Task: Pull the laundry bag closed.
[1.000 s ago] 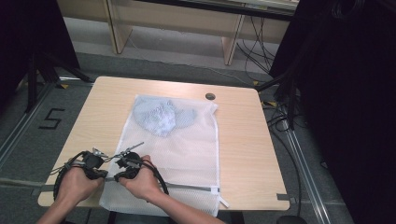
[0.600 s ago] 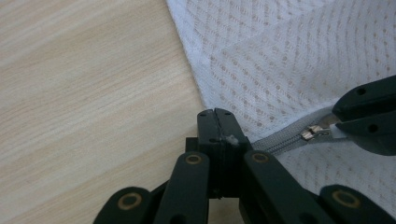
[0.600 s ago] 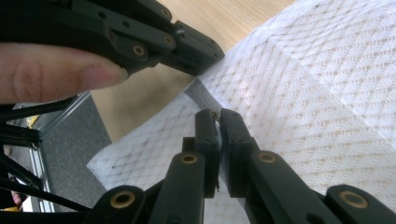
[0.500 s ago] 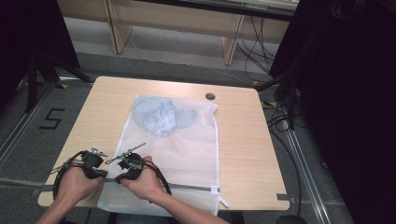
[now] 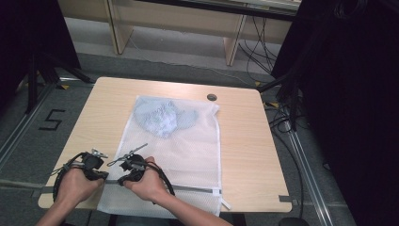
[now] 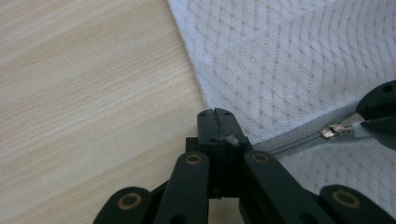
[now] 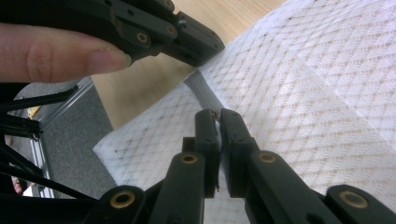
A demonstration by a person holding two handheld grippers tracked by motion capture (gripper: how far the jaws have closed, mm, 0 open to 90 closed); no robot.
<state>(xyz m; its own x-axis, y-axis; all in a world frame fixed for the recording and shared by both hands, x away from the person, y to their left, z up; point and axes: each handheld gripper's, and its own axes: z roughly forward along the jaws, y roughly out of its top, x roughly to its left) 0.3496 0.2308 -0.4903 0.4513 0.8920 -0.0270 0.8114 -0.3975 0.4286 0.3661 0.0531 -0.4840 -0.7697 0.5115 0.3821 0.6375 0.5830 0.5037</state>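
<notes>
Nothing had shifted over the last second: both hands stayed put at the near edge of the light wooden table, where the white mesh laundry bag lay flat with a pale blue garment inside. The left gripper pinched the bag's corner by the grey zipper; the right gripper was clamped on the zipper's metal pull, so the zipping seemed about to start

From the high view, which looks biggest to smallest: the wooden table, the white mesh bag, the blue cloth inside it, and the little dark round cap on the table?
1. Light wooden table
2. White mesh laundry bag
3. Crumpled pale blue cloth
4. Small dark round cap
</notes>
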